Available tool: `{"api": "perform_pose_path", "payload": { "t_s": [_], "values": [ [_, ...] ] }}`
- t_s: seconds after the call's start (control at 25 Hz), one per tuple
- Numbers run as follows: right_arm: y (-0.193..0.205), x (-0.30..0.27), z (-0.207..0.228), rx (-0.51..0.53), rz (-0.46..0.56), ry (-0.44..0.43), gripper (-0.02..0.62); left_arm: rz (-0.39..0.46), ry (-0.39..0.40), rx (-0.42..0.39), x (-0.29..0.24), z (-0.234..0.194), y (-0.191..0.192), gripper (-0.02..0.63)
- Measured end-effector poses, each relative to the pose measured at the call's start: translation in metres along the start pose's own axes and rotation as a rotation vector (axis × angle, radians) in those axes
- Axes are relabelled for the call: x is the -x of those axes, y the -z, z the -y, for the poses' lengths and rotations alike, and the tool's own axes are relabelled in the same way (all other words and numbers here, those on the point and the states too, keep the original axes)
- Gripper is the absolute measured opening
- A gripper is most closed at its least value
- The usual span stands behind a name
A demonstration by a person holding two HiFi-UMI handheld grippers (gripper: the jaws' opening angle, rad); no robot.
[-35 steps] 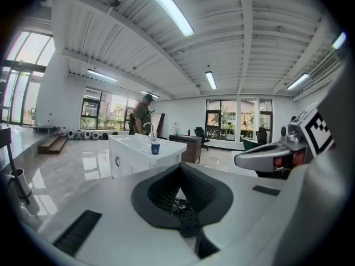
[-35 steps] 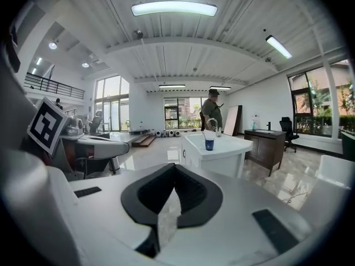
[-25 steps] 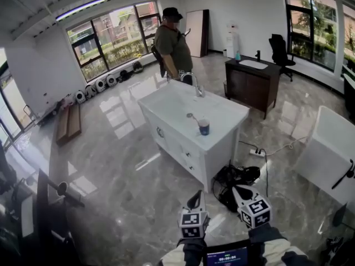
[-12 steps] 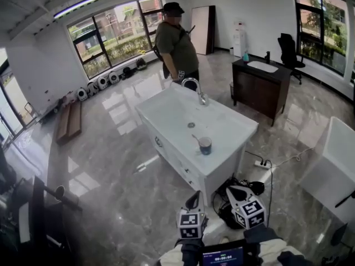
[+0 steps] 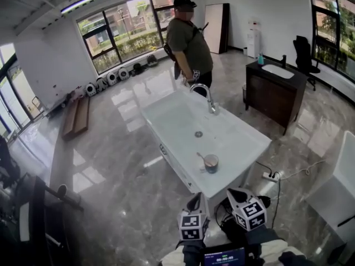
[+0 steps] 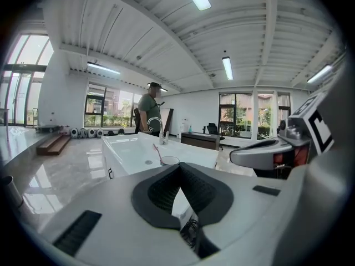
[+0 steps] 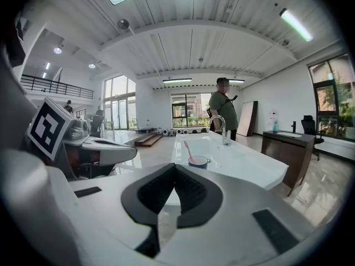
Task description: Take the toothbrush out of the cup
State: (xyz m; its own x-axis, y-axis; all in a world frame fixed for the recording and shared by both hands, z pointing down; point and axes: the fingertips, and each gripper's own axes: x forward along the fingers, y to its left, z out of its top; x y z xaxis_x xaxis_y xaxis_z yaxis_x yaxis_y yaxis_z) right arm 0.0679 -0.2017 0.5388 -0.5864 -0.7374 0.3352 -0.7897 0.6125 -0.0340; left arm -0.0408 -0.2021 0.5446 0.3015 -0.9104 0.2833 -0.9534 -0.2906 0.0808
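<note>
A blue cup [image 5: 211, 163] stands near the front edge of a white sink island [image 5: 183, 121], with a pink toothbrush [image 5: 202, 157] leaning out of it to the left. Both grippers hang at the bottom of the head view, short of the island and apart from the cup. My left gripper [image 5: 195, 200] is shut with nothing in it; my right gripper [image 5: 235, 193] is shut and empty too. In the left gripper view the cup [image 6: 169, 160] and toothbrush [image 6: 158, 153] sit just beyond the closed tips [image 6: 178, 165]. The right gripper view has the cup [image 7: 198, 162] and toothbrush [image 7: 187, 150] ahead of its tips [image 7: 175, 166].
A person [image 5: 190, 43] stands behind the island by the chrome faucet [image 5: 208, 97]. A dark vanity [image 5: 275, 90] is at the right, a power strip with cables [image 5: 270, 176] lies on the floor, and black gear [image 5: 33, 215] stands at the left.
The island and cup have come much closer in the head view as both grippers moved forward toward them. Both stay shut, and the cup and toothbrush have not moved on the island.
</note>
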Motion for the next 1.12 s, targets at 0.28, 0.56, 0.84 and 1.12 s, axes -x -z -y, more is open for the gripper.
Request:
{"api": "perform_pose_path", "payload": {
  "t_s": [0.28,0.56,0.84,1.12],
  "values": [
    [-0.001,-0.054,0.024,-0.030,-0.034,-0.003,-0.006,-0.036,0.001,0.006,-0.054,-0.033,-0.004,0.000],
    [-0.022,-0.109,0.074,-0.050,-0.030,0.093,-0.005,-0.046,0.061,-0.006,-0.121,-0.071,-0.017,0.000],
    [-0.026,-0.134,0.094,-0.068,-0.033,0.119,-0.005,-0.078,0.079,-0.022,-0.152,-0.087,-0.014,0.000],
    [-0.021,-0.160,0.075,0.028,-0.123,-0.040,-0.005,-0.084,0.047,-0.006,-0.160,-0.089,-0.016,0.000]
  ]
}}
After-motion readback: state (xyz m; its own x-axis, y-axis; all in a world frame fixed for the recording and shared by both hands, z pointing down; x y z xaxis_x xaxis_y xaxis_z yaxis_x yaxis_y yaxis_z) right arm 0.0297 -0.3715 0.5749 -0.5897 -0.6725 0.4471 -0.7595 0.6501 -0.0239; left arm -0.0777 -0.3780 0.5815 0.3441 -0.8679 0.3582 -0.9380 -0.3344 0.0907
